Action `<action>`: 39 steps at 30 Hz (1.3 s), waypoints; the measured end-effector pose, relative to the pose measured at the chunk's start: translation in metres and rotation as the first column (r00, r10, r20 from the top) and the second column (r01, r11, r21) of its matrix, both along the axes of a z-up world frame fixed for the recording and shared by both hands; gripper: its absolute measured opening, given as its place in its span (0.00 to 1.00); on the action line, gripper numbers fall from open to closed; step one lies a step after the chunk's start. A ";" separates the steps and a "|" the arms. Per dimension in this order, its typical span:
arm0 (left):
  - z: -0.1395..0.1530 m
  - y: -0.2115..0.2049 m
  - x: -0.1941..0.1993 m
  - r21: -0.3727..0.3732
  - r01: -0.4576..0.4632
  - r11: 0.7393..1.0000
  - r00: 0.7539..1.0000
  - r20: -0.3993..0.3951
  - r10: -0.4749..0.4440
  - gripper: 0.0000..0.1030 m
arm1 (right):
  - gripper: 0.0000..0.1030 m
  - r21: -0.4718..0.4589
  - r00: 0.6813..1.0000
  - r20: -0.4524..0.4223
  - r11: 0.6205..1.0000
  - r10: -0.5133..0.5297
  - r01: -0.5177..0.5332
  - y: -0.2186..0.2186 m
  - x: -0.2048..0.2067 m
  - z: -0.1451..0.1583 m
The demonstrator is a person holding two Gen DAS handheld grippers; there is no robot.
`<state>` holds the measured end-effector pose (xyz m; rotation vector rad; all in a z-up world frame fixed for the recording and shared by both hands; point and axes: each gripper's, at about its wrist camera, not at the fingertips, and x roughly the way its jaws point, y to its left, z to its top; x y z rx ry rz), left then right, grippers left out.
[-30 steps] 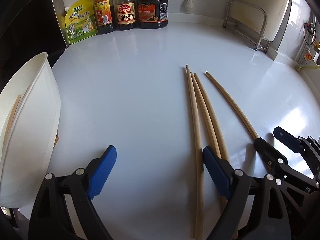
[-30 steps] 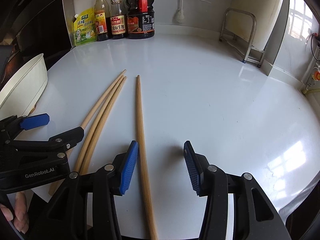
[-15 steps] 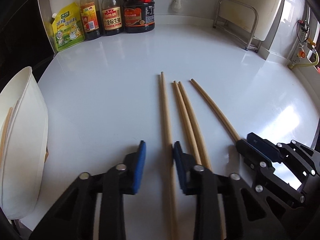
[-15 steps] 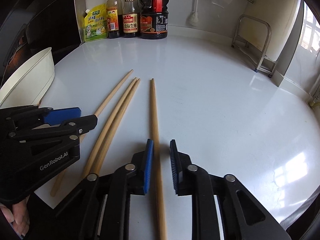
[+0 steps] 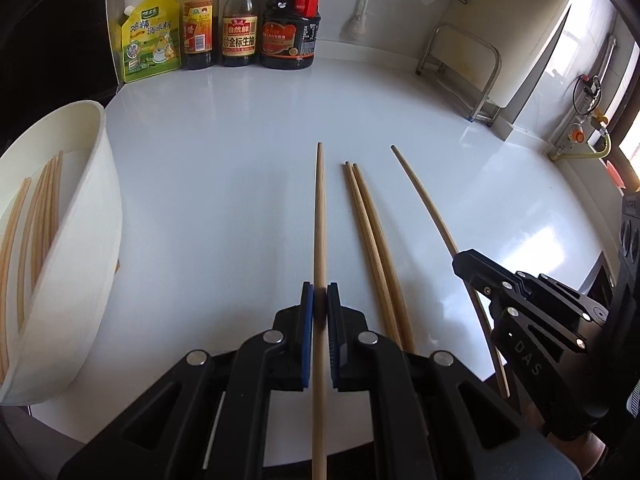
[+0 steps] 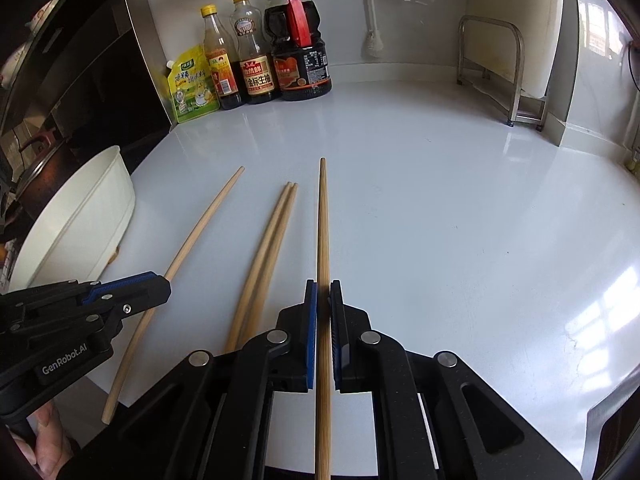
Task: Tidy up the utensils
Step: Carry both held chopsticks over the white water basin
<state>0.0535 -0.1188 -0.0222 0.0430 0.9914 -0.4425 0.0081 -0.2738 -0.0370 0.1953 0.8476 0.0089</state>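
Chopsticks gripped, one clamped in left gripper (image 5: 320, 300), one in right gripper (image 6: 323, 300); next, probably lifting toward white tub (image 5: 100, 184).

The counter (image 6: 460, 220) lies open across its middle and right side. Along the back left stand three sauce bottles (image 6: 256, 68) and a yellow pouch (image 6: 192, 84); a metal rack (image 6: 516, 80) blocks the back right corner. A white tub (image 5: 80, 240) crowds the left edge.
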 end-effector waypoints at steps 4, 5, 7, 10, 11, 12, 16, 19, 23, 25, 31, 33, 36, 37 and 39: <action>0.024 0.024 -0.008 -0.043 -0.027 0.999 0.999 0.039 0.028 0.07 | 0.06 0.029 0.999 0.044 0.999 0.024 -0.025 0.017 -0.003 0.021; 0.032 0.032 -0.009 -0.055 -0.035 0.998 0.998 0.055 0.038 0.07 | 0.06 0.040 0.998 0.058 0.998 0.037 -0.039 0.023 -0.002 0.027; 0.047 0.048 -0.011 -0.075 -0.055 0.996 0.994 0.085 0.062 0.07 | 0.06 0.056 0.994 0.086 0.996 0.064 -0.069 0.038 -0.001 0.039; 0.070 0.078 -0.011 -0.101 -0.101 0.990 0.983 0.142 0.115 0.07 | 0.06 0.063 0.983 0.128 0.988 0.130 -0.139 0.069 0.007 0.056; 0.075 0.089 -0.009 -0.107 -0.119 0.987 0.979 0.156 0.134 0.07 | 0.06 0.061 0.979 0.139 0.985 0.152 -0.162 0.080 0.011 0.062; 0.082 0.102 -0.006 -0.112 -0.141 0.984 0.972 0.171 0.159 0.07 | 0.06 0.063 0.973 0.150 0.980 0.176 -0.187 0.092 0.016 0.067; 0.094 0.153 0.006 -0.111 -0.242 0.964 0.941 0.214 0.261 0.07 | 0.06 0.073 0.948 0.187 0.958 0.260 -0.277 0.140 0.037 0.085; 0.093 0.188 0.017 -0.087 -0.312 0.946 0.917 0.231 0.324 0.07 | 0.06 0.084 0.928 0.188 0.937 0.320 -0.340 0.176 0.057 0.090; 0.084 0.225 0.032 -0.074 -0.374 0.924 0.897 0.222 0.381 0.07 | 0.06 0.083 0.908 0.167 0.913 0.383 -0.400 0.219 0.080 0.088; 0.077 0.239 0.040 -0.074 -0.393 0.917 0.892 0.209 0.400 0.07 | 0.06 0.083 0.903 0.150 0.905 0.403 -0.418 0.237 0.089 0.085; 0.055 0.263 0.057 -0.074 -0.409 0.909 0.895 0.161 0.416 0.07 | 0.06 0.075 0.900 0.064 0.897 0.431 -0.435 0.274 0.115 0.063; 0.048 0.265 0.063 -0.072 -0.410 0.909 0.898 0.145 0.416 0.07 | 0.06 0.070 0.902 0.035 0.899 0.430 -0.432 0.280 0.121 0.055; 0.040 0.268 0.068 -0.067 -0.408 0.911 0.902 0.125 0.413 0.07 | 0.06 0.069 0.903 0.004 0.901 0.429 -0.428 0.285 0.127 0.046; 0.037 0.269 0.069 -0.066 -0.406 0.911 0.904 0.119 0.411 0.08 | 0.06 0.066 0.904 -0.003 0.902 0.428 -0.427 0.286 0.128 0.044; 0.033 0.269 0.072 -0.063 -0.407 0.911 0.905 0.110 0.412 0.08 | 0.06 0.060 0.905 -0.008 0.904 0.426 -0.424 0.289 0.131 0.042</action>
